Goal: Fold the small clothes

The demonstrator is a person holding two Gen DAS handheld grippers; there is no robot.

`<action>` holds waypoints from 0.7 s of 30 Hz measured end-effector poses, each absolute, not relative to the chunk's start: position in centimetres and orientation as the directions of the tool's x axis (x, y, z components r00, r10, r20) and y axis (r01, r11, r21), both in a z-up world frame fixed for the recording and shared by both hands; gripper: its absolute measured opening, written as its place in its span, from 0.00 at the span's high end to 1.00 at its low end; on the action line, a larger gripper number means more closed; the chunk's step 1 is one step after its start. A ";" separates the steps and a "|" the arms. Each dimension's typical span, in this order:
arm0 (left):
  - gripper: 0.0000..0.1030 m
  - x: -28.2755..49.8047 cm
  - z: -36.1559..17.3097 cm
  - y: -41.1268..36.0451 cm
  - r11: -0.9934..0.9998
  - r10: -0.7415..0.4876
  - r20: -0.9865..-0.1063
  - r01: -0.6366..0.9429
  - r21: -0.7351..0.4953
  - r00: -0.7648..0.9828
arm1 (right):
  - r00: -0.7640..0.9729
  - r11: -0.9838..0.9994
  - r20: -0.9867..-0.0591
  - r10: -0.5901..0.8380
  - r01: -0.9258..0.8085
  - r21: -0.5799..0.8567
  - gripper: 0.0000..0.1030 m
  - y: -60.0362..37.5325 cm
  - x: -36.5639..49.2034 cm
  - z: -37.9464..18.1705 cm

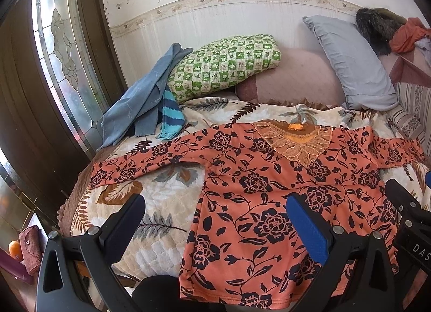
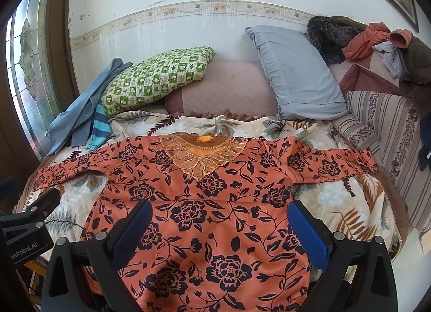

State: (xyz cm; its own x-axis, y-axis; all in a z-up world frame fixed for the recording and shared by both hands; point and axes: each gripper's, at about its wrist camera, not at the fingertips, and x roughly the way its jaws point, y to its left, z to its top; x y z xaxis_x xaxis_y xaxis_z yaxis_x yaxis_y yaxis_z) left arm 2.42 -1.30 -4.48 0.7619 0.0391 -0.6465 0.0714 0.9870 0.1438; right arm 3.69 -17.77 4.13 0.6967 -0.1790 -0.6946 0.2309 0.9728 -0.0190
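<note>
Orange floral blouse (image 1: 269,204) is lying flat and face up on the quilted bed cover (image 1: 161,204), collar at the far side, both sleeves stretched out to left and right. No fold is showing yet, so I am judging the folding as not started; sleeves and body are all left to do. Left hand-held gripper (image 1: 215,217) and right hand-held gripper (image 2: 218,228) are both hanging over the near hem, fingers spread wide, pinching nothing.
</note>
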 end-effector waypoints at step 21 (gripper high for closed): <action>0.00 4.0 -5.1 -3.5 0.982 0.048 -0.663 0.085 0.167 0.747 | 0.672 0.968 -0.718 -0.182 0.252 -0.010 0.02 -19.4 5.2 2.9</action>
State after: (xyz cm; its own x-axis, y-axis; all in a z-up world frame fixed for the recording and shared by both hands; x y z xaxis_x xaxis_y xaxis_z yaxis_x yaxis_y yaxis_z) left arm 3.99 -3.53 -5.07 0.7473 0.0481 -0.6627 0.0852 0.9822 0.1674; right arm 5.16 -19.42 2.87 0.6721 -0.1821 -0.7178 0.2520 0.9677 -0.0095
